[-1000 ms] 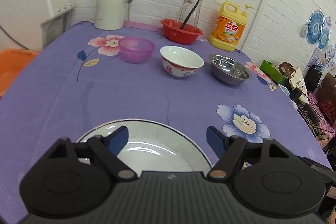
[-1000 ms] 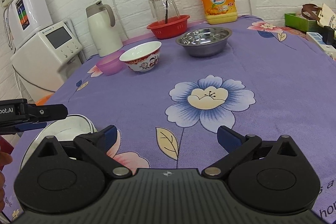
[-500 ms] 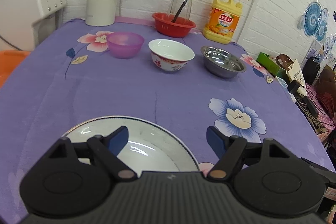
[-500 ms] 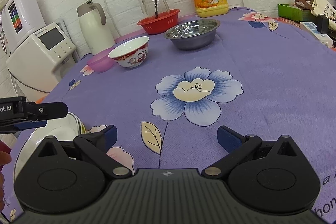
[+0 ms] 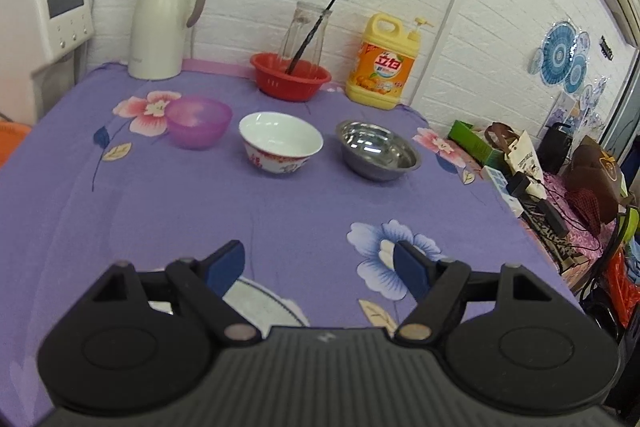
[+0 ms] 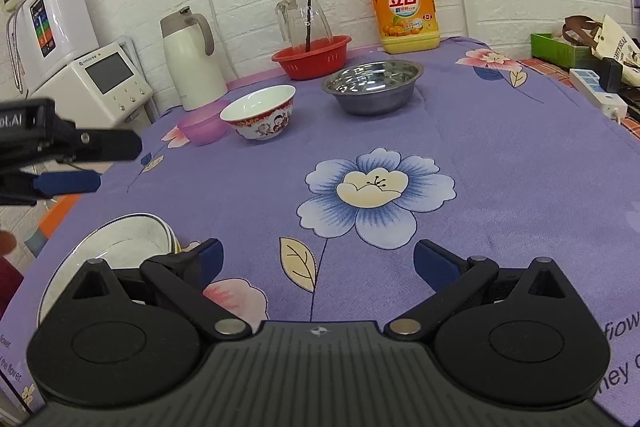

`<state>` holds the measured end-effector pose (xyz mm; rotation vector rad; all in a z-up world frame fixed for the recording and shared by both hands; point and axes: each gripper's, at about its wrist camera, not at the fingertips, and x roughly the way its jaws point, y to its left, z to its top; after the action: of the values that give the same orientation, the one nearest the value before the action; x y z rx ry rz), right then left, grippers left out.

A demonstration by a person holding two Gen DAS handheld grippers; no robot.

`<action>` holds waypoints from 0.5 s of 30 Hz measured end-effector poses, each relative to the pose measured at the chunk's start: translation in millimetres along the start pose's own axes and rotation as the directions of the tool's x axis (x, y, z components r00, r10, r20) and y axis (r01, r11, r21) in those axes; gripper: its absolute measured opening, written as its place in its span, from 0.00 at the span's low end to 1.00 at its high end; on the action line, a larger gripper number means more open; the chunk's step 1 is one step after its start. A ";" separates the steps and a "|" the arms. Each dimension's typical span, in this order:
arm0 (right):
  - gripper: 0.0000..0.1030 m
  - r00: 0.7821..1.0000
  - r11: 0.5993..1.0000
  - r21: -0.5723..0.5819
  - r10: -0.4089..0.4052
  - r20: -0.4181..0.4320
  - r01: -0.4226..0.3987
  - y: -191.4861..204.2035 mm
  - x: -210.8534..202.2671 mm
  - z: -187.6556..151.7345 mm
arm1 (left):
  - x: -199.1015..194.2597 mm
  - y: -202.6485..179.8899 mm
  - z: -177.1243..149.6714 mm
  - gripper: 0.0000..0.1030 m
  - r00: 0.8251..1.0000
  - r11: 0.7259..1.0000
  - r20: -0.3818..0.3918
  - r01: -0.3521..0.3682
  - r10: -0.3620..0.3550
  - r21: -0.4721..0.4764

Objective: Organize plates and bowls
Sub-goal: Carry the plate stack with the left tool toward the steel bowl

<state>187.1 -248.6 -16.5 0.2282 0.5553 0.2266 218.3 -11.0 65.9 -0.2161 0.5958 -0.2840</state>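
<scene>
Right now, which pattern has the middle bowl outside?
The middle bowl is white with red decoration and small figures, clearest in the right wrist view.

Thermos, glass jug in red basket, detergent bottle beside.

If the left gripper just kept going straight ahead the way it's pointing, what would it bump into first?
Probably the white patterned bowl: it sits ahead of the open left gripper, with only bare purple cloth between. The gripper's height is unclear, so it might pass over.
</scene>
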 end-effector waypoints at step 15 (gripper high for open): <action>1.00 0.993 0.992 -0.084 -0.092 0.076 0.099 -60.1 -5.0 74.1 | 52.9 -56.3 107.5 0.74 0.979 0.979 -0.005 0.202 -0.202 0.031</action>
<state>232.3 -318.3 30.7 0.1237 0.4826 0.1489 311.2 -68.3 141.0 -0.2464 0.5719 -0.4895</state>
